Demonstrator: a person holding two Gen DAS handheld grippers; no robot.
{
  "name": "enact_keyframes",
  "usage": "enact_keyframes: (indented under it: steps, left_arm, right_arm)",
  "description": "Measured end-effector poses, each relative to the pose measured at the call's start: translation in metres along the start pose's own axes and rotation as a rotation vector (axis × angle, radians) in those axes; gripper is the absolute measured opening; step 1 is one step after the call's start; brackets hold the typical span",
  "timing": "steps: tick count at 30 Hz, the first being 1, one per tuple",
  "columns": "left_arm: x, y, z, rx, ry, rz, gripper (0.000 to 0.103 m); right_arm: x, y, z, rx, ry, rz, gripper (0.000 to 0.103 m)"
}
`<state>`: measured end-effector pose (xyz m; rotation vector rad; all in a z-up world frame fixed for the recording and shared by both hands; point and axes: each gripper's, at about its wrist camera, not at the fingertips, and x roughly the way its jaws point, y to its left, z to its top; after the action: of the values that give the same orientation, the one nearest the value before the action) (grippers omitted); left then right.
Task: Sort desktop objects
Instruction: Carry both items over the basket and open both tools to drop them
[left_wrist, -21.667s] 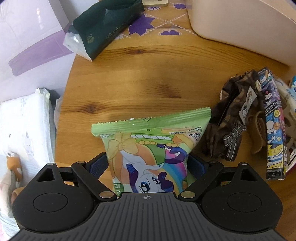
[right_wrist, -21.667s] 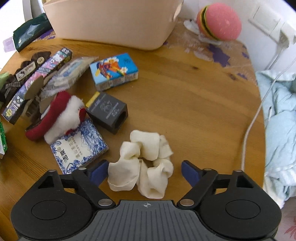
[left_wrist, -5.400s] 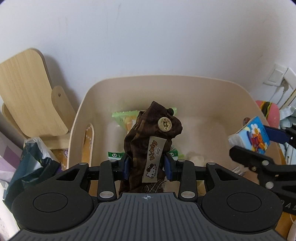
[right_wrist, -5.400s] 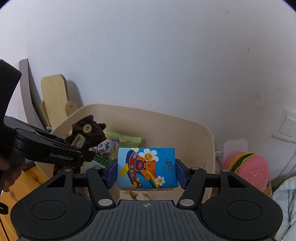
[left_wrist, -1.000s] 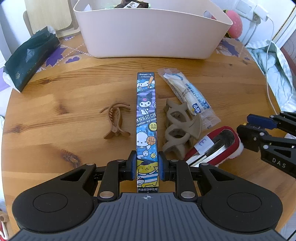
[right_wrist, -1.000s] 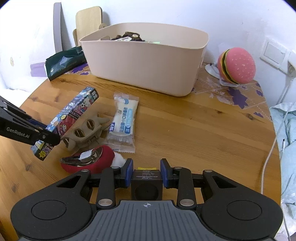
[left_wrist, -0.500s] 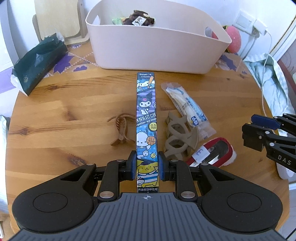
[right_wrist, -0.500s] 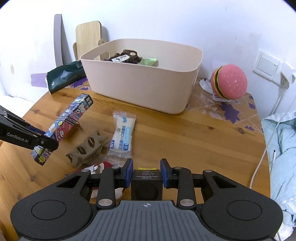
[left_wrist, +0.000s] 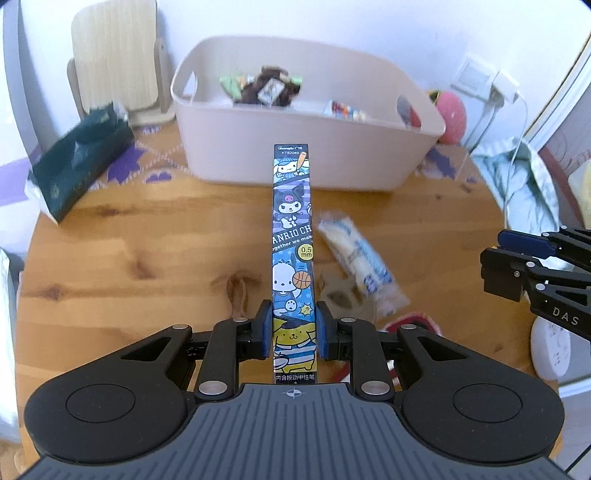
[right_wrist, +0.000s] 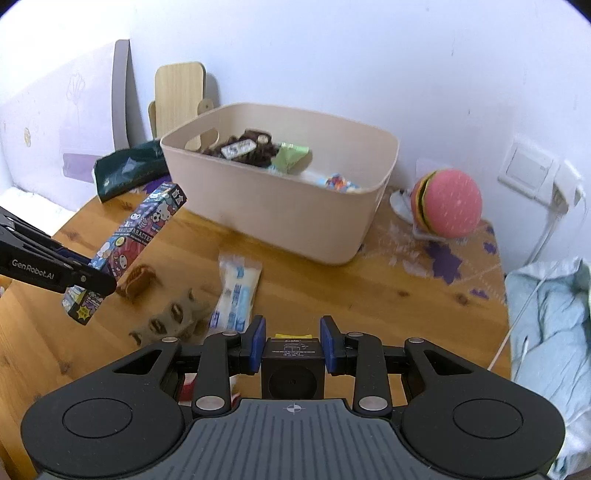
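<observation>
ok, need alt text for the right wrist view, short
The right gripper has its jaws shut on a small black cube box above a round wooden table. Ahead stands a beige bin already holding sorted items; at left the left gripper holds a long cartoon pen box.

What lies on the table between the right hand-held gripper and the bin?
In the right wrist view, a clear wrapped packet lies on the wood between the right hand-held gripper and the bin.

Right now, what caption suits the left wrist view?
Left gripper carries a cartoon pen box toward the beige bin.
</observation>
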<state>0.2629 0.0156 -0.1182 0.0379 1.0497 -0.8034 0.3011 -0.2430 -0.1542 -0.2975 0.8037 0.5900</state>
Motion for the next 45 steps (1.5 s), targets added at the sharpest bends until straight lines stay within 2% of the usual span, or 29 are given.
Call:
enact_keyframes:
  steps: [10, 24, 35, 45]
  left_arm:
    - [-0.029, 0.004, 0.039, -0.005, -0.132, -0.007, 0.023]
    - [-0.034, 0.011, 0.112, 0.006, -0.254, 0.007, 0.023]
    - [-0.003, 0.021, 0.163, -0.015, -0.256, 0.025, 0.023]
    - [0.042, 0.026, 0.187, -0.013, -0.196, 0.064, 0.023]
  right_arm:
    - [-0.013, -0.005, 0.041, -0.047, -0.078, -0.015, 0.029]
    - [-0.007, -0.001, 0.103, -0.088, -0.179, 0.016, 0.029]
    - [0.030, -0.011, 0.150, -0.107, -0.212, 0.007, 0.029]
    - [0.086, -0.022, 0.170, -0.068, -0.170, -0.018, 0.029]
